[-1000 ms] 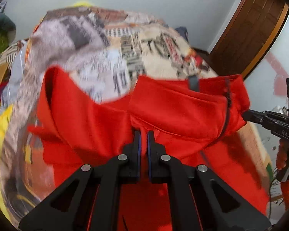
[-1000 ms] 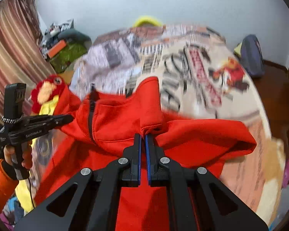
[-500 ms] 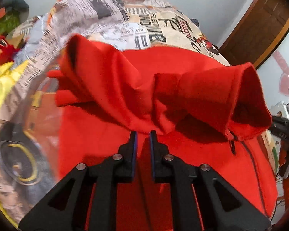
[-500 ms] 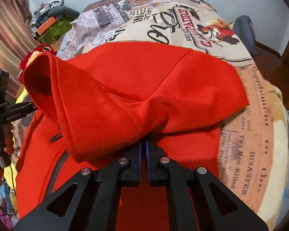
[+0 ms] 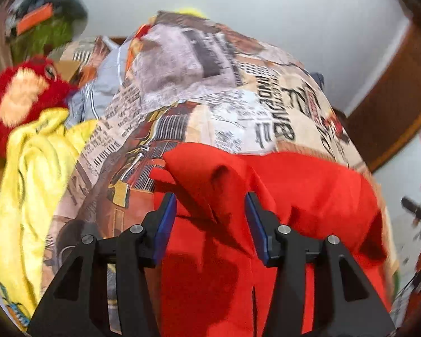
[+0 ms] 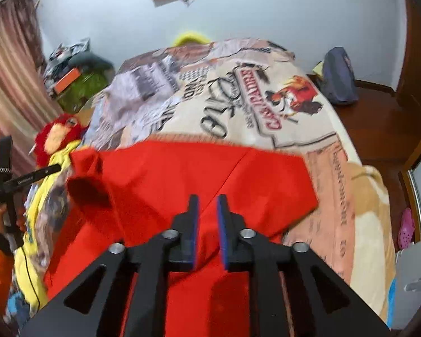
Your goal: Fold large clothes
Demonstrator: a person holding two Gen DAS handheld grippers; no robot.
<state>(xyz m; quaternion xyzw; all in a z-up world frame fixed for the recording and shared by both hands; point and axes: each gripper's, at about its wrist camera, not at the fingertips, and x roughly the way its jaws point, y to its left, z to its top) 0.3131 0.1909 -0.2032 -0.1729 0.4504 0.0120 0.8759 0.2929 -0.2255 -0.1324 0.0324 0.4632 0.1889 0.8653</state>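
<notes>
A large red garment (image 5: pixel 308 191) lies folded over on the newsprint-patterned bed cover (image 5: pixel 210 90); it also shows in the right wrist view (image 6: pixel 199 174). My left gripper (image 5: pixel 210 205) is open wide, its jaws either side of a raised red fold at the garment's left end, holding nothing. My right gripper (image 6: pixel 207 207) is open a little, above the middle of the red cloth, holding nothing. The left gripper's body shows at the left edge of the right wrist view (image 6: pixel 25 179).
A yellow garment (image 5: pixel 33 174) and a red plush toy (image 5: pixel 16 98) lie left of the bed cover. A wooden door (image 5: pixel 401 106) stands at the right. A grey bag (image 6: pixel 338 75) sits on the floor beyond the bed. Pink shoes (image 6: pixel 407 227) lie at the right.
Both grippers have let go of the red garment and opened, the left wider. The lifted red fold has dropped flat onto the bed. Both cameras now sit higher and further back.
</notes>
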